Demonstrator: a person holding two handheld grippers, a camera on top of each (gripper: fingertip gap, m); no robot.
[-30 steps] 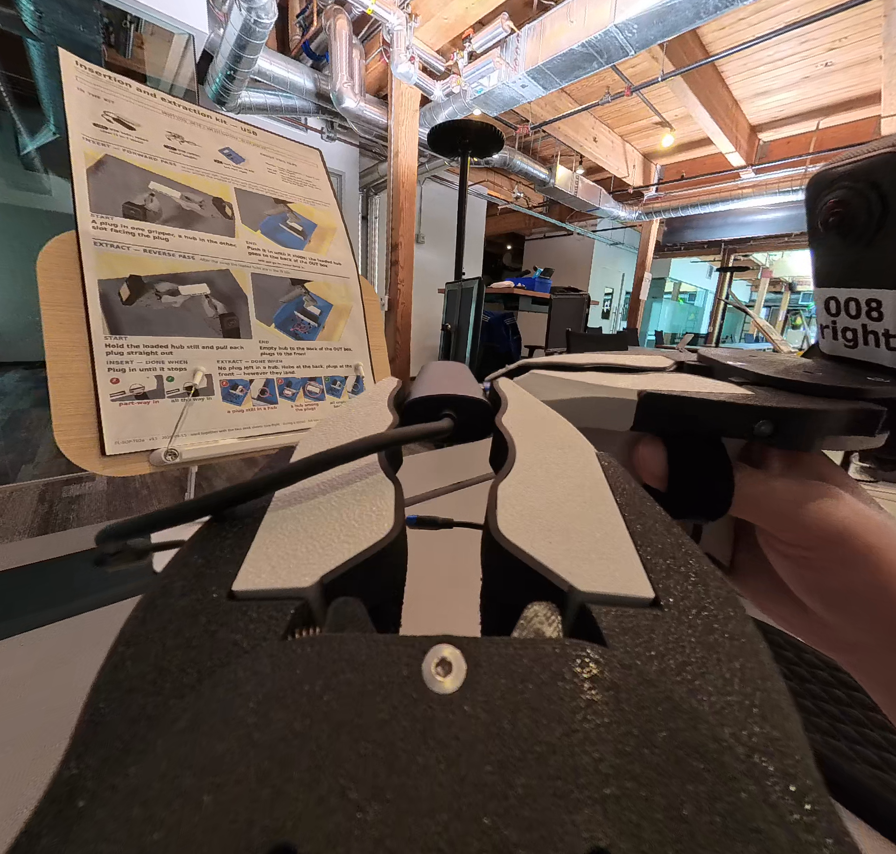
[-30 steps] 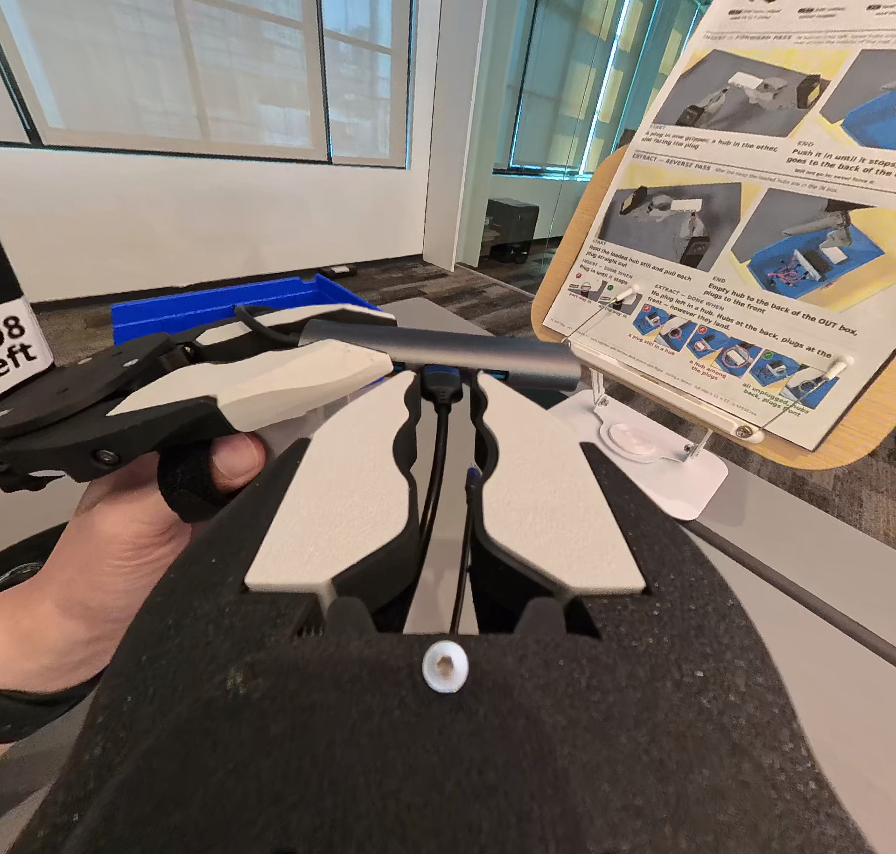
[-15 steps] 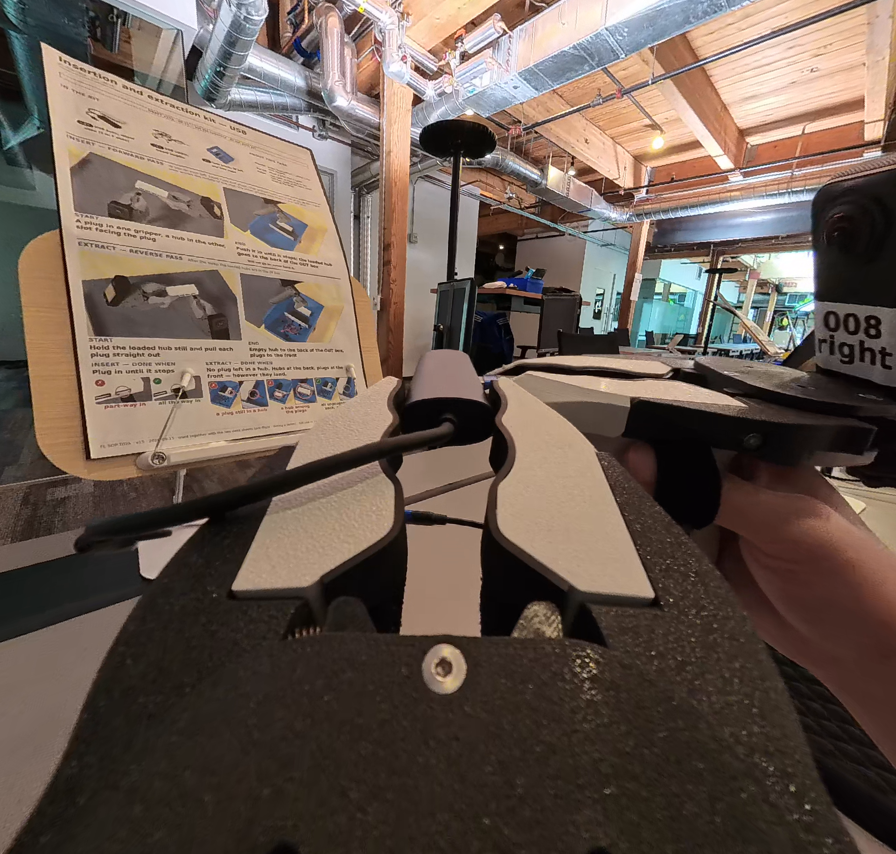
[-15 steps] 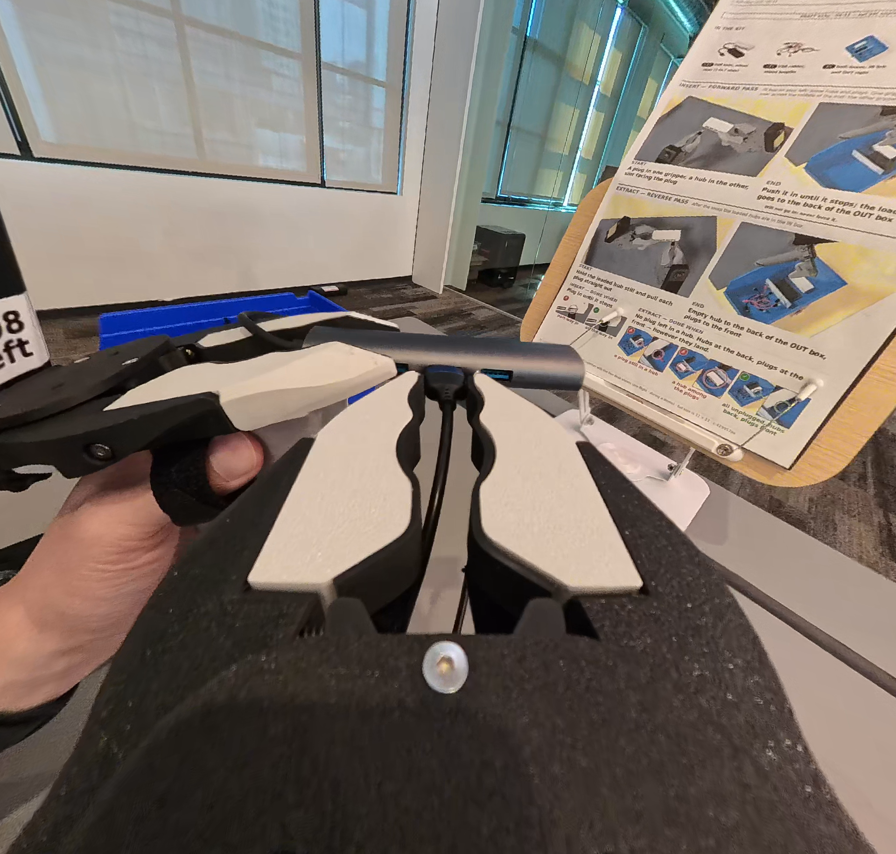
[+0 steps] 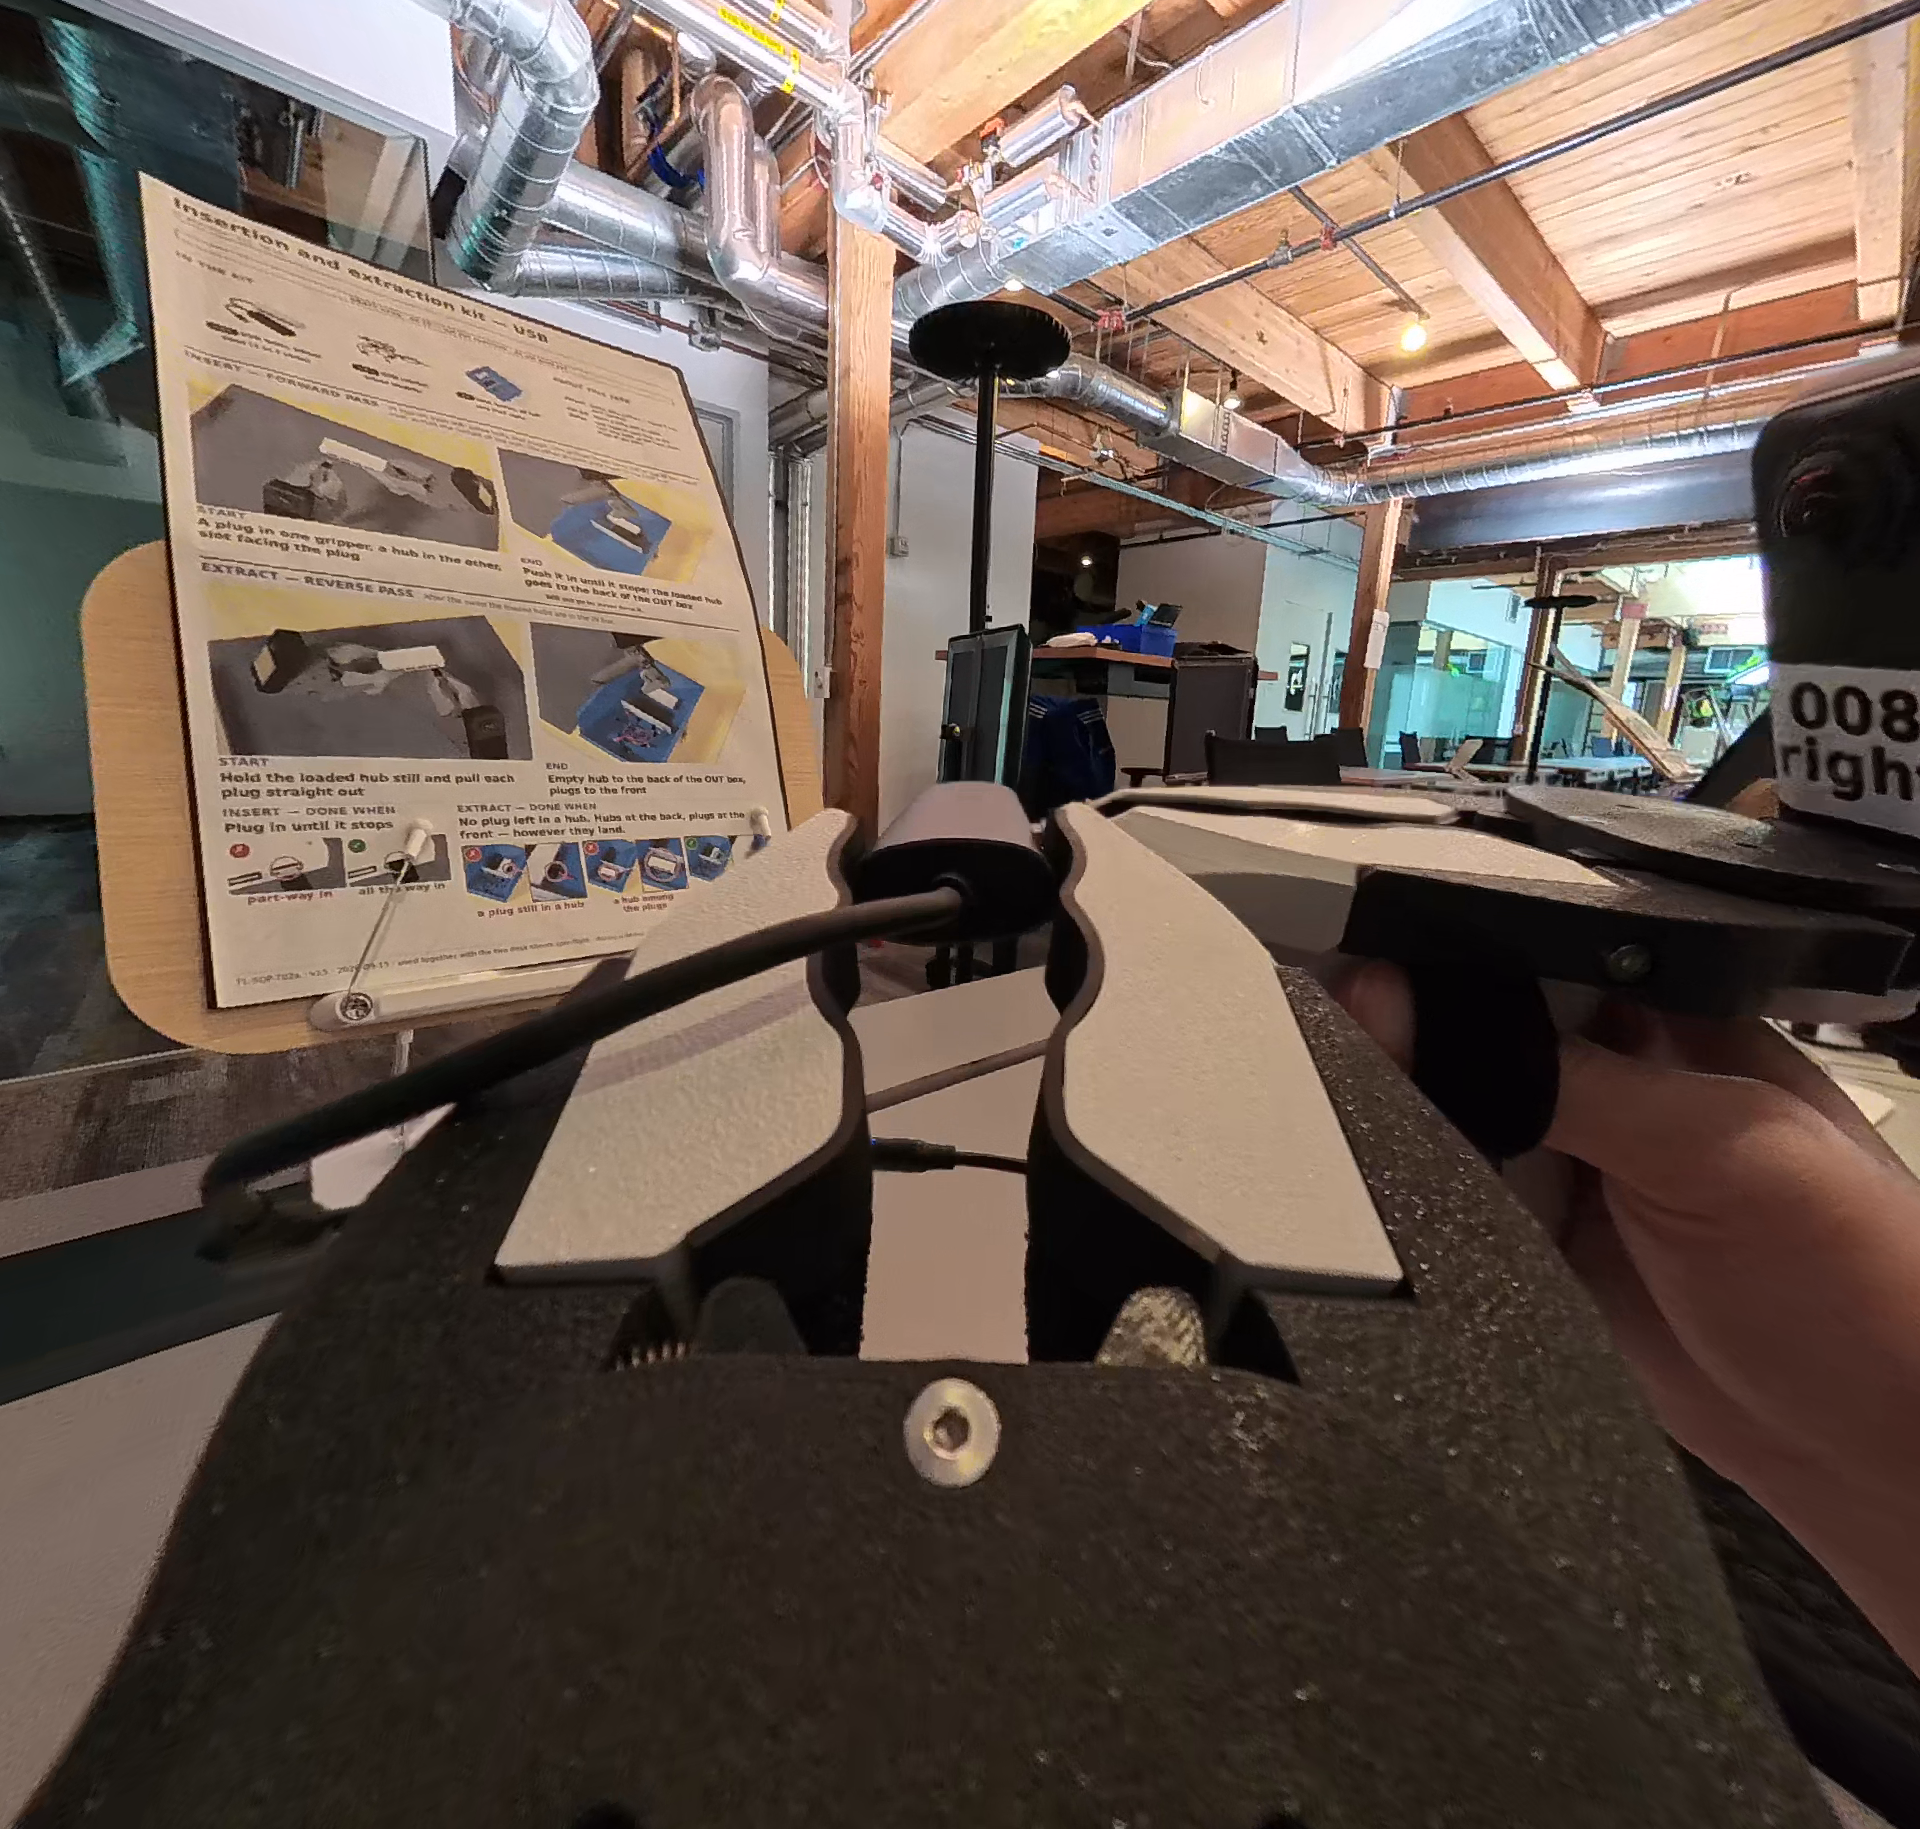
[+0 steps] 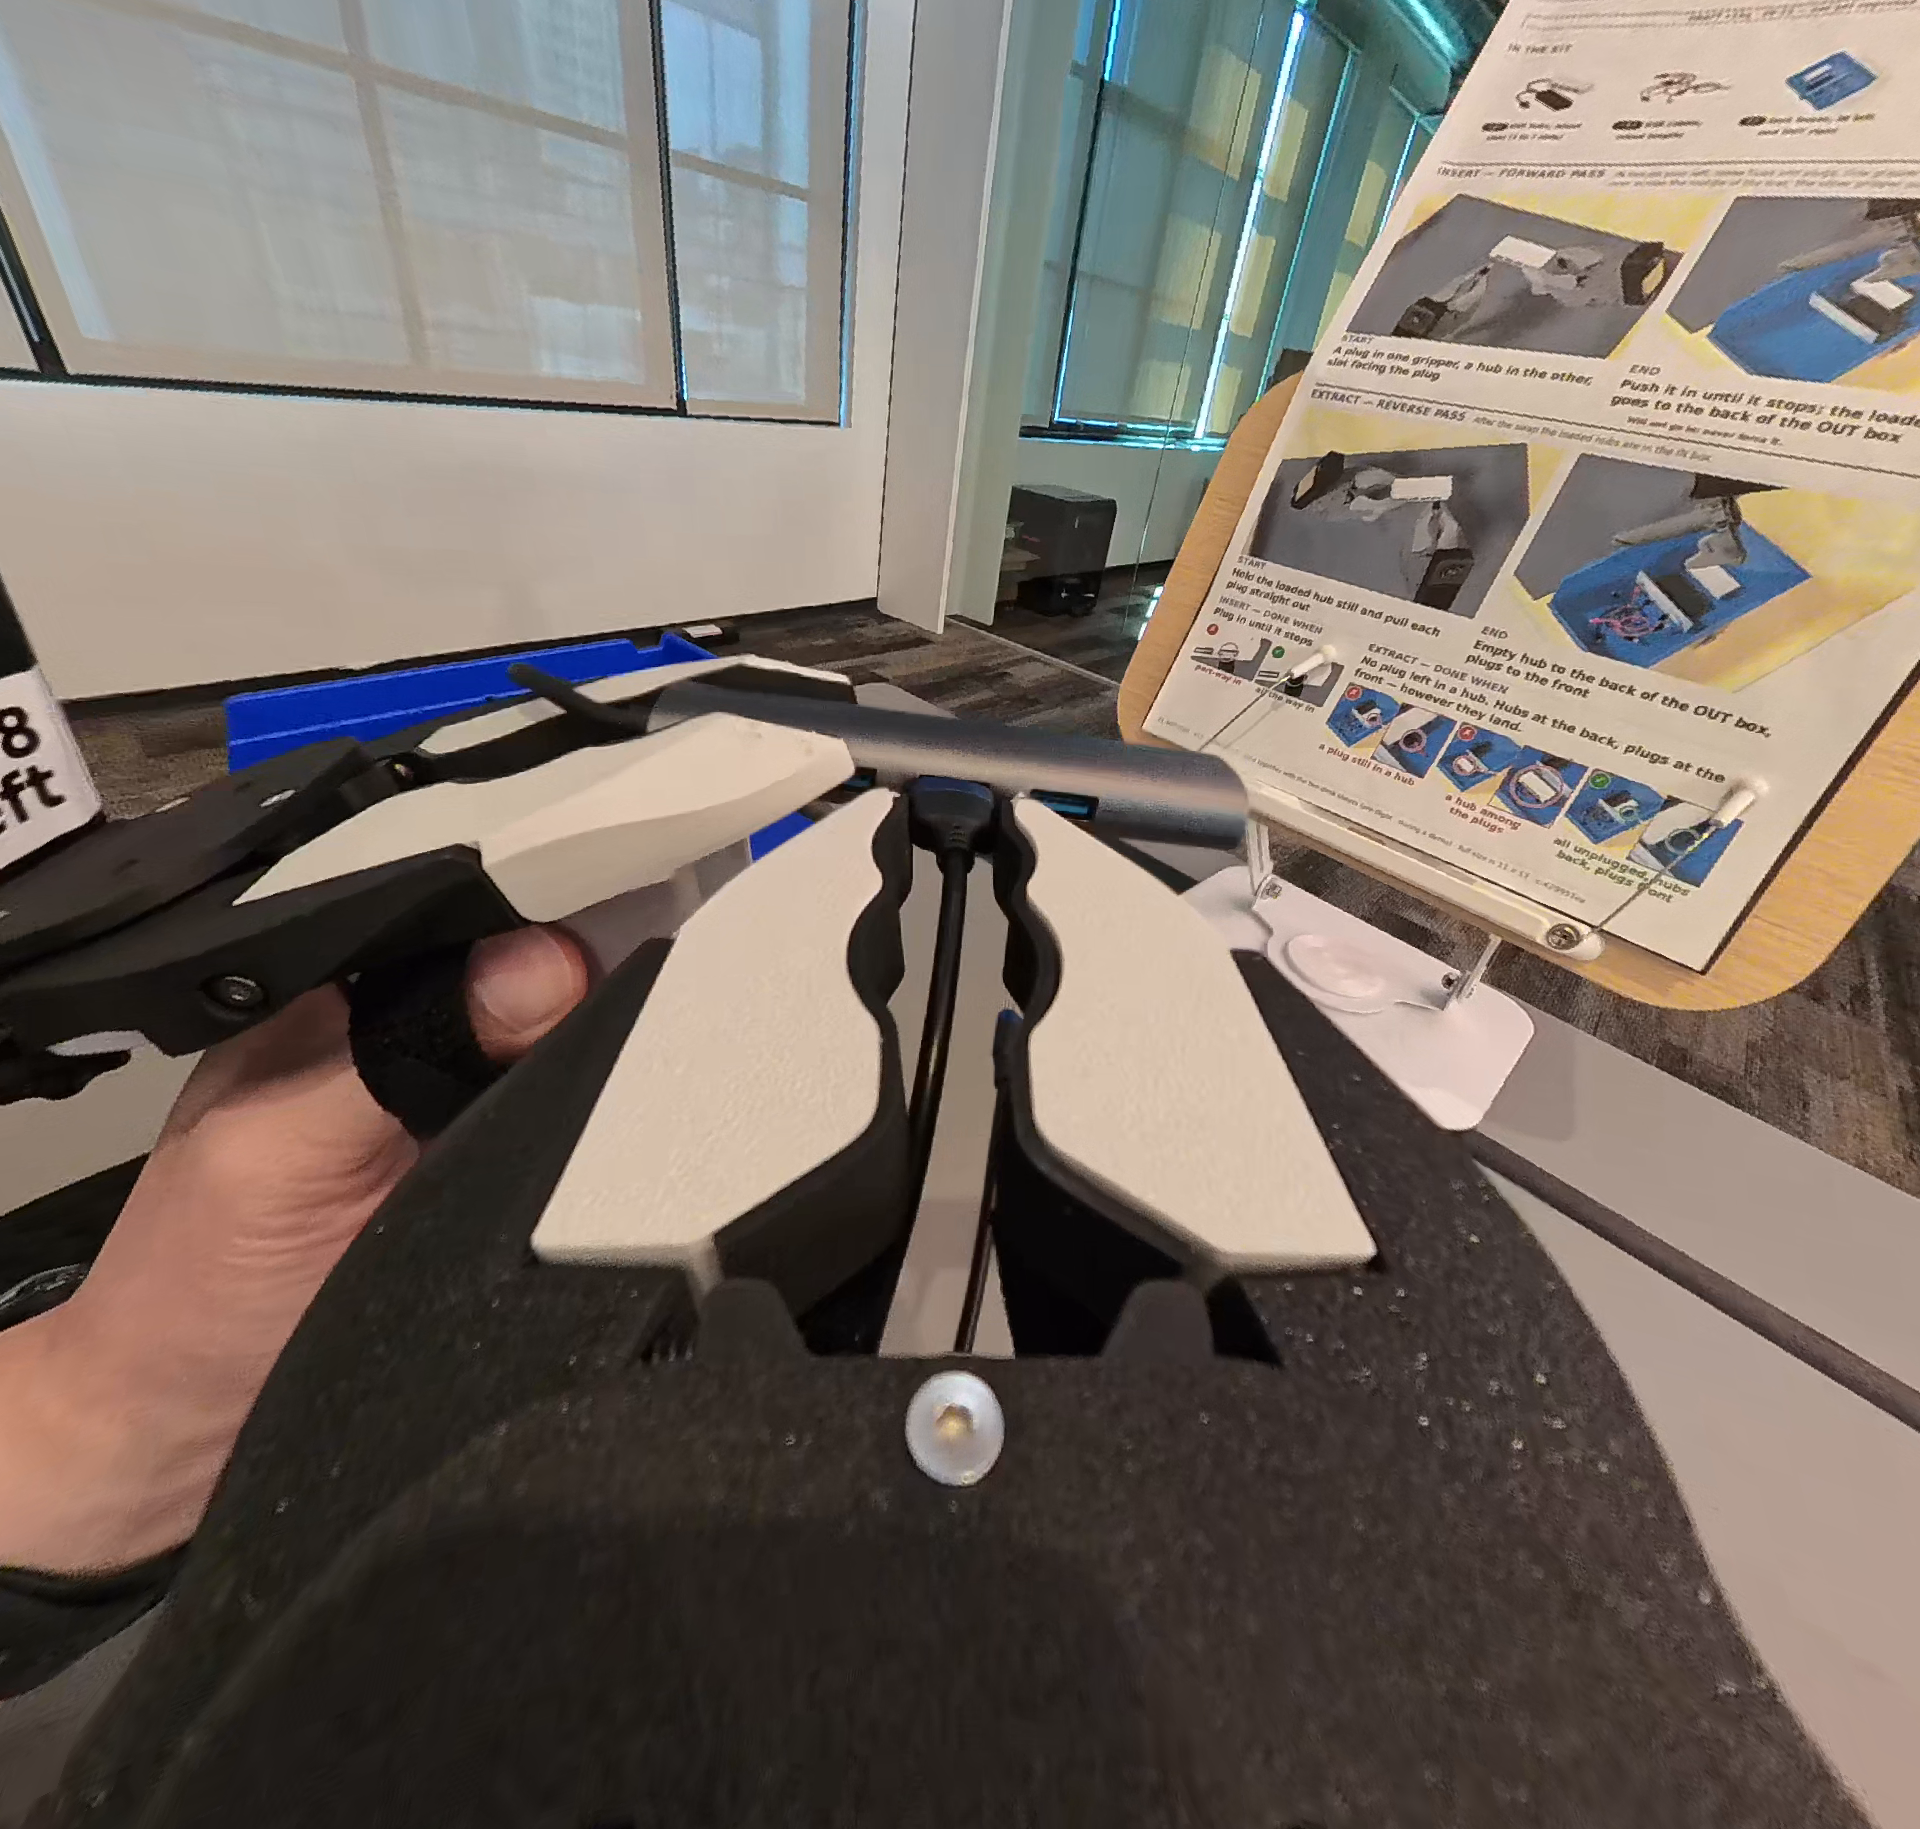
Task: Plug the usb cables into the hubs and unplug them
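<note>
Both grippers have drifted a little against the instruction sheet (image 6: 1621, 449) behind them. Left gripper (image 5: 951, 870) clamps one end of the grey USB hub (image 6: 997, 745), held in the air; right gripper (image 6: 954, 823) pinches the black cable plug (image 6: 951, 811) seated in its side port.

Left hand-held gripper (image 5: 951, 870) clamps the grey hub (image 5: 961, 870) end-on

The hub (image 6: 1049, 751) looks like smooth, satin grey metal. Its cable (image 5: 623, 1000) is matt black rubber. The gripper fingers (image 6: 748, 1052) have pebbled pale plastic faces on grainy black bodies. The paper sheet (image 5: 447, 636) sits on a pale wood board (image 5: 135, 844).
</note>
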